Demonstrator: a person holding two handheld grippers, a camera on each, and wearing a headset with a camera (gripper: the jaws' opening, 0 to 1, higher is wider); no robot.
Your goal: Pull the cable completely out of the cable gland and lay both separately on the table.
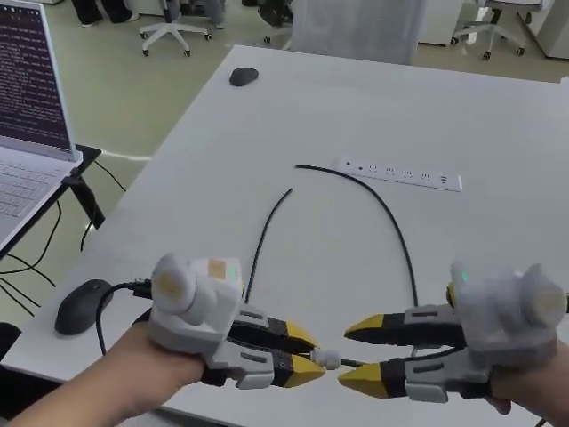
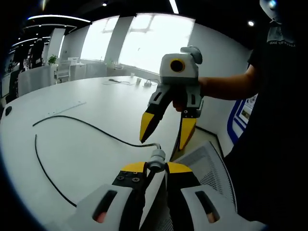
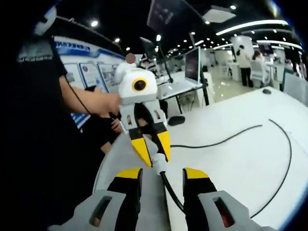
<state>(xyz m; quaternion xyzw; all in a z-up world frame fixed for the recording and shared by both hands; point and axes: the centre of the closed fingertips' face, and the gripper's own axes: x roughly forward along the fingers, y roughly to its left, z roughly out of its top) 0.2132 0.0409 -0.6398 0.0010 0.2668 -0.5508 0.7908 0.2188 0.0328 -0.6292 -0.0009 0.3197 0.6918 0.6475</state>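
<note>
- Cable gland [image 1: 327,358], threaded on the black cable [image 1: 391,222], sits pinched in the left tool [image 1: 309,358] at the desk [image 1: 356,107] edge.
- Right tool [image 1: 345,354] gapes wide, jaws either side of the cable.

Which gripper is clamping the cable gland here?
The left gripper, shut on the grey cable gland; the right gripper is open, its jaws either side of the cable.

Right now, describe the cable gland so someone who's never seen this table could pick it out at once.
At the near edge of the white table, the left hand-held gripper and right hand-held gripper face each other. The cable gland is the small pale fitting pinched in the left one's tips, the only light piece on the black cable.
</note>
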